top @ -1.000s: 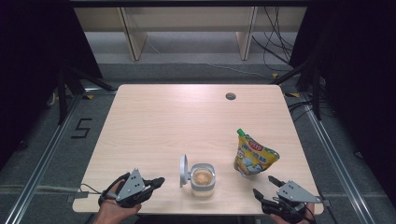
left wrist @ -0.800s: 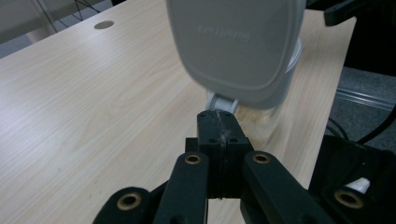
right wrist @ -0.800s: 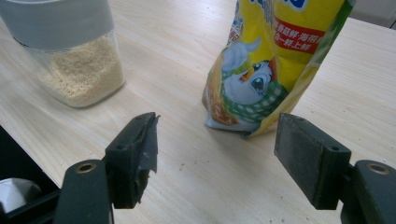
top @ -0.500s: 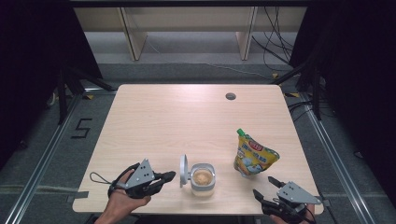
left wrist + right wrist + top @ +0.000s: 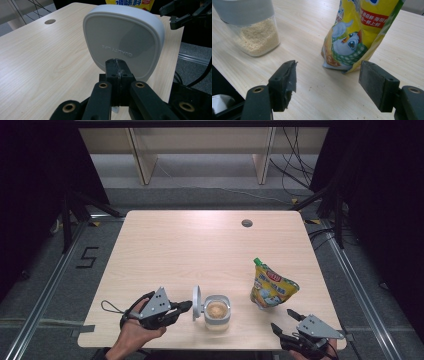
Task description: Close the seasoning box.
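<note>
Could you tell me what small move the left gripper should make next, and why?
Probably push the lid over toward the container to close it. The left gripper, jaws shut, sits right behind the upright, hinged-open lid, and the right gripper waits open near the yellow pouch.

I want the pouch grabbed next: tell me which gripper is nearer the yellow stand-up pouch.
Right. The right gripper sits just in front of the yellow stand-up pouch, jaws open toward it. The left gripper is beyond the clear container, by its white lid.
</note>
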Tool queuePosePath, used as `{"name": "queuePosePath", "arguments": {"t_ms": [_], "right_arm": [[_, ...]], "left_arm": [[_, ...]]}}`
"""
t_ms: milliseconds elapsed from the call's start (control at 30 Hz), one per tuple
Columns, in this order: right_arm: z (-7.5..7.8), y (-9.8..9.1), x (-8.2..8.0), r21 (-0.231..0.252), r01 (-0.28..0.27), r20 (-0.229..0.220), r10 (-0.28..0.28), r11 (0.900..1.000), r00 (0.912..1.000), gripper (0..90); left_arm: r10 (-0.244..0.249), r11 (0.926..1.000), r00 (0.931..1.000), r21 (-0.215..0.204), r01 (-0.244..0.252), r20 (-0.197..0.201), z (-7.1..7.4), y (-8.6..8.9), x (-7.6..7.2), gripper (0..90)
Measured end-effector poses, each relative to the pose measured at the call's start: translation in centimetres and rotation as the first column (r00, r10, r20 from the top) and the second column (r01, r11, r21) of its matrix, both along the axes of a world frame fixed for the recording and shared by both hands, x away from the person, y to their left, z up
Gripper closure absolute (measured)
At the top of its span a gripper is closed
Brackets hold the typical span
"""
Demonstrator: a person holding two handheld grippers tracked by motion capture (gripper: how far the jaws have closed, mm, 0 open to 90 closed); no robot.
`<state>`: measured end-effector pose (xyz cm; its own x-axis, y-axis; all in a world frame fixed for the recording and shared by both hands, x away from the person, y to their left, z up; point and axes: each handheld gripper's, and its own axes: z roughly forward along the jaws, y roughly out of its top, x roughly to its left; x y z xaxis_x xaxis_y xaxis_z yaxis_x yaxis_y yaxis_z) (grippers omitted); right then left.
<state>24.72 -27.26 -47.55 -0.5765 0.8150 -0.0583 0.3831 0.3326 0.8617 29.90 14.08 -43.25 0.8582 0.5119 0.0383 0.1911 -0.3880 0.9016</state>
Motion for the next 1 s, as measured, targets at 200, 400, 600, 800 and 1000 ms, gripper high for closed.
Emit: {"name": "queuePosePath", "arguments": {"t_ms": [200, 400, 600, 800, 1000], "right_arm": [[0.1, 0.1, -0.1, 0.009, -0.003, 0.002, 0.003, 1.0, 1.0, 31.3], [0.0, 0.2, -0.1, 0.002, 0.001, 0.007, -0.001, 1.0, 1.0, 31.3], [0.0, 0.1, 0.1, -0.004, -0.017, 0.018, 0.017, 0.9998, 0.9997, 31.3], [0.0, 0.1, 0.1, -0.011, -0.015, 0.031, 0.015, 0.9998, 0.9994, 31.3], [-0.1, 0.2, -0.1, 0.001, 0.004, -0.002, -0.004, 1.0, 1.0, 31.3]], "left_arm": [[-0.005, 1.0, 1.0, 0.004, 0.005, 0.003, 0.2, -0.4, 0.2, 88.8], [-0.006, 1.0, 1.0, 0.002, 0.006, 0.001, 0.4, -1.0, 0.3, 88.7], [-0.036, 0.9993, 0.9993, 0.011, 0.036, 0.012, 0.7, -2.3, 0.4, 88.6], [-0.057, 0.9973, 0.9984, 0.047, 0.057, 0.005, 0.3, -4.0, 0.8, 88.5], [-0.062, 0.997, 0.9981, 0.048, 0.062, -0.003, 0.4, -4.3, 0.9, 88.8]]}}
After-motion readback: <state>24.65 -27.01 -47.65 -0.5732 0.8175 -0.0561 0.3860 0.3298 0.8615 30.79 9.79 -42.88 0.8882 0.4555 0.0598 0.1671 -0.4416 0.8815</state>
